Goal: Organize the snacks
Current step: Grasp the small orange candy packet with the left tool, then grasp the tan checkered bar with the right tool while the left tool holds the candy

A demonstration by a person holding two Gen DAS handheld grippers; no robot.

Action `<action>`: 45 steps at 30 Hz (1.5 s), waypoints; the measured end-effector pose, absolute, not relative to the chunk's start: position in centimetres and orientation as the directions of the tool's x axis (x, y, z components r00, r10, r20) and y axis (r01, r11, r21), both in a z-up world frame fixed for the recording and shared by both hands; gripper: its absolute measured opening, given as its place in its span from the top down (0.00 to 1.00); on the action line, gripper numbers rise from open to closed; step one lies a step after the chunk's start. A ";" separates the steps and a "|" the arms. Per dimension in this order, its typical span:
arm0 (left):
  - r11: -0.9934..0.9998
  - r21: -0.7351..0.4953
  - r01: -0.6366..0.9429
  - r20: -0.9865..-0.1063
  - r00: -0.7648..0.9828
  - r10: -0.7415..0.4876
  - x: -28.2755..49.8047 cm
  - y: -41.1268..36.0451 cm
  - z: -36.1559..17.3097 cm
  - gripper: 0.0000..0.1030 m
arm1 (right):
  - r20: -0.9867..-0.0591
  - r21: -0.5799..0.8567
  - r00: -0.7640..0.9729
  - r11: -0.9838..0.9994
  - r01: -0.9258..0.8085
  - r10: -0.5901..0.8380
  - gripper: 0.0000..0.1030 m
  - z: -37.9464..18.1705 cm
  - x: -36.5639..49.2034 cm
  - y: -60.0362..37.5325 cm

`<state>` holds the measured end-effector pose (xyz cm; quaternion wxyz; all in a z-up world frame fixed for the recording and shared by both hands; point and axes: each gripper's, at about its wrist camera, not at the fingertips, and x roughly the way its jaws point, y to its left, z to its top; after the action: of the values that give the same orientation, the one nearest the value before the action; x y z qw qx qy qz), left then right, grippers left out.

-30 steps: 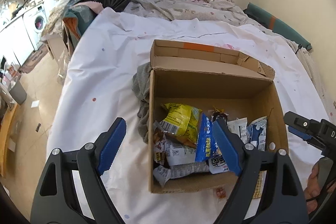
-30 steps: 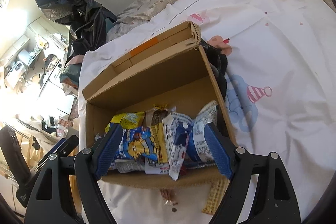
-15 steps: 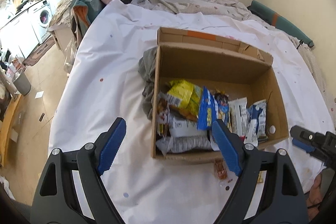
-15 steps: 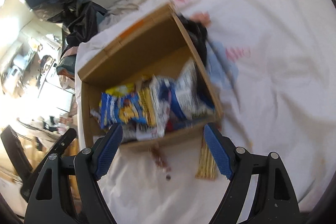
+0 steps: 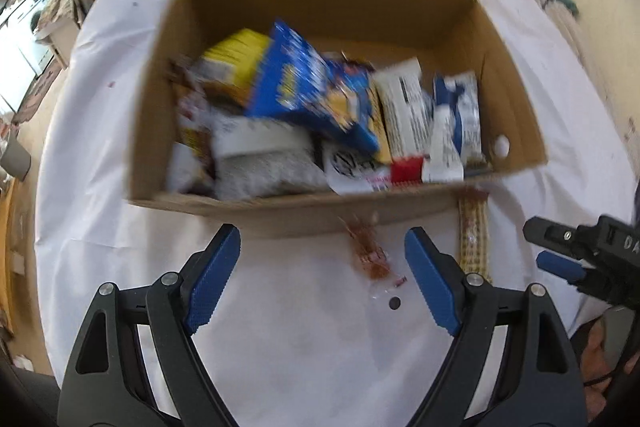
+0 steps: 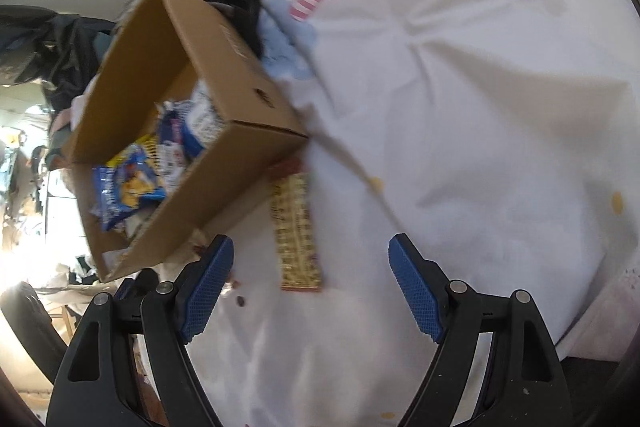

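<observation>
Legible text: only "DA" in pale letters on the black body of the right gripper (image 5: 560, 255), at 3 o'clock in the left wrist view. Snack packet (image 5: 316, 95) print too blurred to read.

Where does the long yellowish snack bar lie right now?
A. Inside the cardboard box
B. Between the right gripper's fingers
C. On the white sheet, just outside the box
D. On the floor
C: the long yellowish snack bar lies flat on the white sheet, beside the cardboard box, no fingers touching it.
</observation>
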<state>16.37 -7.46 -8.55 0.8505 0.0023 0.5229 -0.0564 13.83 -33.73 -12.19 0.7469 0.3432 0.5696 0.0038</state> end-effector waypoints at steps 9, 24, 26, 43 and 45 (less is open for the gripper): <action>0.981 0.007 0.196 -0.933 0.354 -0.064 17.6 -10.7 -12.9 0.28 | -0.870 0.469 0.338 0.814 0.343 0.359 0.19 -12.3 14.6 -32.5; 0.991 -0.020 0.134 -0.968 0.247 -0.053 16.8 -7.7 -12.6 0.86 | -0.947 0.257 0.253 0.942 0.218 0.199 0.19 -13.3 17.1 -27.9; 0.993 -0.017 0.118 -0.966 0.256 -0.047 16.6 -6.9 -12.2 0.86 | -0.961 0.190 0.237 0.964 0.184 0.144 0.19 -13.7 17.7 -26.4; 0.998 -0.003 0.066 -0.952 0.305 -0.023 14.8 -3.2 -9.4 0.86 | -0.970 0.016 0.244 0.999 0.039 0.006 0.73 -14.0 16.6 -24.8; 0.998 -0.003 0.057 -0.950 0.311 -0.020 14.4 -3.1 -9.3 0.86 | -0.970 0.057 0.240 0.997 0.044 0.044 0.73 -13.5 16.1 -25.5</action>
<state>14.35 -3.08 -9.34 0.8094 0.0156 0.5866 -0.0239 16.06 -25.53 -13.53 0.7865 0.0359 0.6166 0.0001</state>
